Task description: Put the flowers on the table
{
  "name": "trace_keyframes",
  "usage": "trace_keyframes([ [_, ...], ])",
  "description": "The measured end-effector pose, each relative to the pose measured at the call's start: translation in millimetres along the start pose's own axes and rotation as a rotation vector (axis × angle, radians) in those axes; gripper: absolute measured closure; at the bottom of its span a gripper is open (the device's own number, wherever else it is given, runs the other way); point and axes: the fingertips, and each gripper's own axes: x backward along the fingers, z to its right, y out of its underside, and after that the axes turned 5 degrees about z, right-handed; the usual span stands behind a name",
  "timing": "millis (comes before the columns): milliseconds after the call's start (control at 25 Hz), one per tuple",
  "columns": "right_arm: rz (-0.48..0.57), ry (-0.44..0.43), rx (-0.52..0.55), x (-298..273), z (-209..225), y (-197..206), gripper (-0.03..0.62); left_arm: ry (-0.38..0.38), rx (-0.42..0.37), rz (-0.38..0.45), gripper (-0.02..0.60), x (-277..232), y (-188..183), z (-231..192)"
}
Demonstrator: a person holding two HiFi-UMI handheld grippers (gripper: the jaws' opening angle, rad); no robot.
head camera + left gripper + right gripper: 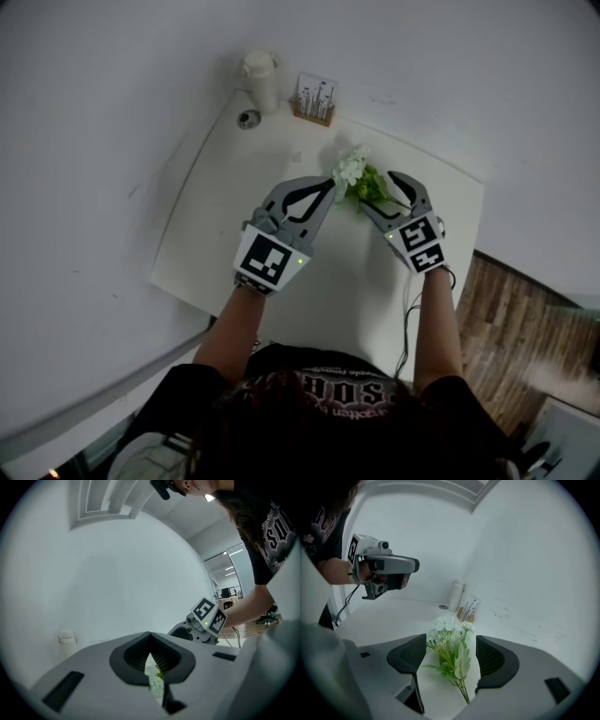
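A small bunch of white flowers with green leaves [361, 180] lies flat on the white table [281, 291], stems toward me. My right gripper [377, 192] is open just above it. In the right gripper view the flowers [452, 648] show between the spread jaws of the right gripper [450, 656], and neither pad touches them. My left gripper [328, 187] hovers to the left of the blooms, shut and empty. In the left gripper view only a sliver of the flowers [154, 679] shows through the narrow slit below its closed tips [150, 641]. From the right gripper view, the left gripper [415, 565] hangs in the air.
At the table's far end stand a white bottle [260, 80], a small round object [248, 118] and a wooden stand of cards [316, 100]. White walls border the far sides. A cable [410, 309] runs off the near right edge, beside wooden floor [506, 328].
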Motion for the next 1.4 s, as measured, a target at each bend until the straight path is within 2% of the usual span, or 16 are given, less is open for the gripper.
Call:
trace_keyframes([
  [240, 0.125, 0.036, -0.086, 38, -3, -27, 0.270, -0.013, 0.031, -0.006, 0.583, 3, -1, 19],
  [360, 0.192, 0.050, -0.106, 60, -9, -41, 0.324, -0.009, 0.042, -0.002, 0.583, 5, -6, 31],
  [520, 0.260, 0.093, -0.092, 87, -12, -54, 0.402, -0.042, 0.043, 0.009, 0.583, 10, -13, 39],
  [680, 0.345, 0.148, -0.122, 113, -12, -67, 0.495, -0.039, 0.091, 0.026, 0.583, 14, -21, 59],
  [1040, 0.414, 0.198, -0.115, 149, -18, -74, 0.550, -0.023, 0.083, 0.056, 0.583, 16, -36, 93],
  [1400, 0.442, 0.220, -0.119, 170, -29, -76, 0.563, -0.029, 0.071, 0.068, 0.583, 21, -46, 107],
])
